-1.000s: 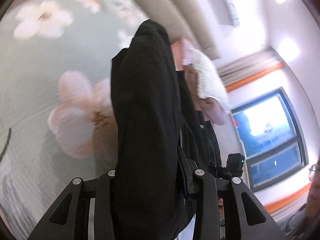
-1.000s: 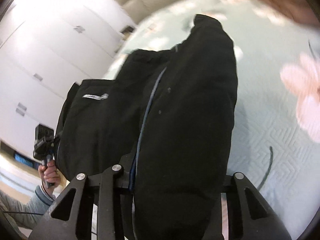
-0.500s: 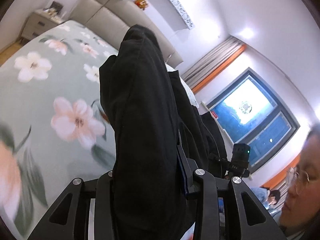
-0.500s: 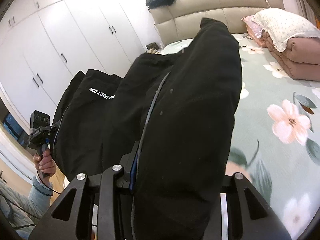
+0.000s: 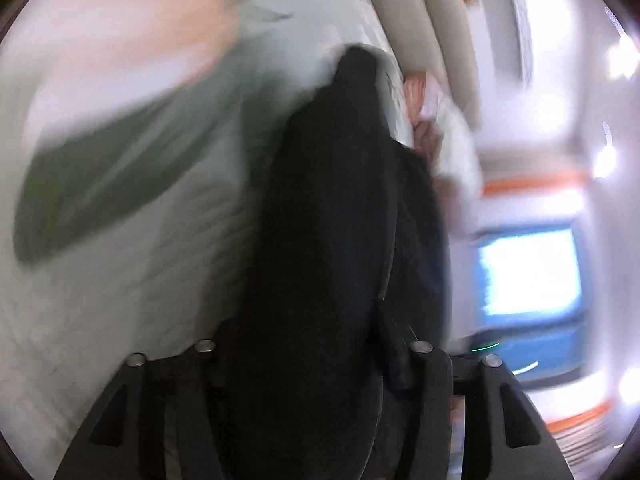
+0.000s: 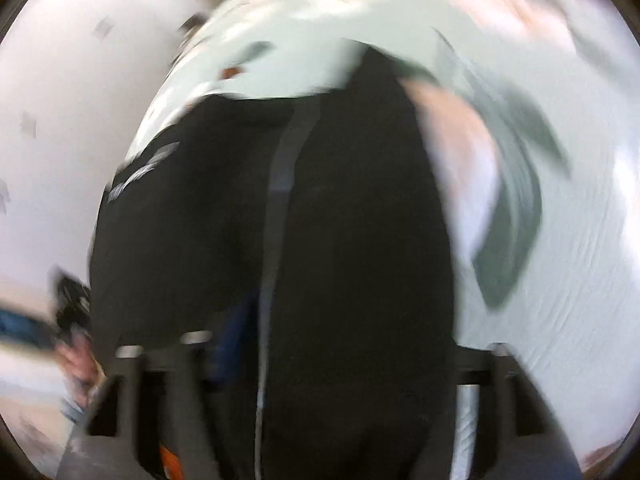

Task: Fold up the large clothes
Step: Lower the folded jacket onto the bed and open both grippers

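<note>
A large black jacket [image 5: 328, 240] hangs from both grippers over the bed. My left gripper [image 5: 308, 364] is shut on one edge of it, and the cloth covers the fingertips. My right gripper [image 6: 320, 360] is shut on another edge of the same jacket [image 6: 352, 240], which shows a grey zip line and white lettering at the left. Both views are blurred by motion. The other hand-held gripper [image 6: 72, 300] shows at the left of the right wrist view.
The bed's pale green floral cover [image 5: 140, 200] lies close below, also in the right wrist view [image 6: 580, 240]. The padded headboard [image 5: 420, 20], pillows [image 5: 448, 132] and a bright window [image 5: 528, 272] are at the right. White wardrobe doors [image 6: 60, 120] stand left.
Both grippers have swung down toward the bed with the jacket; the bed cover now fills more of each view, and both views are smeared by fast motion.
</note>
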Demonstrator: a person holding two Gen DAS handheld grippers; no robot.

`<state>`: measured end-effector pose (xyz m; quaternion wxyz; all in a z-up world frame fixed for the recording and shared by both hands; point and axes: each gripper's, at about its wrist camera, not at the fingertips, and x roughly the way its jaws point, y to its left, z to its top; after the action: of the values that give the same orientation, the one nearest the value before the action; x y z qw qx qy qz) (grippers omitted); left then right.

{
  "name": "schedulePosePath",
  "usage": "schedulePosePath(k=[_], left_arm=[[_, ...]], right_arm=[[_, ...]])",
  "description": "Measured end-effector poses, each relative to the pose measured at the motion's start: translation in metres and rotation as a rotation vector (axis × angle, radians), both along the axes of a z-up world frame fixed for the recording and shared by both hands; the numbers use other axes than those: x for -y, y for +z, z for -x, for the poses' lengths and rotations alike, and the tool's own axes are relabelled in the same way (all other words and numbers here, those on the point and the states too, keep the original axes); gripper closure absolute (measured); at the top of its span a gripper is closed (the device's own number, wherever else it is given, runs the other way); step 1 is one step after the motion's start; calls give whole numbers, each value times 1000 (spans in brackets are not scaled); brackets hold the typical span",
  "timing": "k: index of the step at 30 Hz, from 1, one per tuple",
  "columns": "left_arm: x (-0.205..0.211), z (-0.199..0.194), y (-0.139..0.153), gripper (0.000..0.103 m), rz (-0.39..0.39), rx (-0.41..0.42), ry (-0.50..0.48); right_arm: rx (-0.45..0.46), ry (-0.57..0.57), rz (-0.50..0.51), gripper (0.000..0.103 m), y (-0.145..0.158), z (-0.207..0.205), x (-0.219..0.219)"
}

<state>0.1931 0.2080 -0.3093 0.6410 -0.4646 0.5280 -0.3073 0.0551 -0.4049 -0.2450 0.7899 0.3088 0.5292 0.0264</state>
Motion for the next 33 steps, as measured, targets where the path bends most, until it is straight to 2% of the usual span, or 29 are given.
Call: schedulePosePath(k=[1, 3, 4, 6, 9, 10, 12, 14, 15, 18, 19, 21, 22, 24, 27, 29, 31, 33], left_arm=[[-13, 4, 0, 51, 44, 3, 33], [-34, 12, 10, 51, -2, 12, 83], [-47, 16, 16, 51, -13, 22, 102], [-66, 25, 31, 51, -38, 34, 137], [-68, 44, 83, 51, -255, 150, 151], [-58, 50, 105, 51, -309, 210, 135], [-34, 63, 138, 50, -330, 310, 85], [0, 75, 159, 50, -366, 387, 18], [25, 75, 167, 50, -418, 410, -6], [70, 74, 164, 50, -591, 441, -49], [80, 69, 154, 50, -639, 417, -73], [88, 59, 116, 50, -715, 320, -115], [93, 55, 102, 50, -735, 273, -128], [94, 58, 100, 50, -727, 263, -93], [96, 61, 110, 50, -794, 266, -87], [102, 72, 125, 50, -881, 279, -67], [112, 89, 147, 50, -956, 343, -64], [120, 108, 174, 50, -990, 425, -43]], right_arm=[[-17, -55, -63, 16, -9, 9, 15], [-4, -129, -209, 16, -20, 33, 43], [-5, -143, -195, 17, -15, 34, 47], [-6, -157, -42, 16, 8, 48, 50], [55, -175, 158, 16, 54, 60, 42], [90, -165, 227, 16, 74, 64, 30], [133, -123, 325, 16, 103, 72, -9], [169, -56, 391, 16, 109, 80, -50], [184, -14, 401, 16, 108, 73, -71], [132, 68, 443, 18, 83, 62, -126], [102, 80, 466, 23, 73, 69, -138], [-4, 100, 483, 25, 40, 58, -150], [-15, 97, 495, 24, 29, 56, -154], [0, 89, 527, 23, 19, 54, -159], [-24, 59, 537, 23, 22, 51, -160], [-58, 31, 534, 23, 29, 54, -160], [-58, 7, 521, 23, 44, 59, -163], [1, -7, 494, 23, 68, 68, -170]])
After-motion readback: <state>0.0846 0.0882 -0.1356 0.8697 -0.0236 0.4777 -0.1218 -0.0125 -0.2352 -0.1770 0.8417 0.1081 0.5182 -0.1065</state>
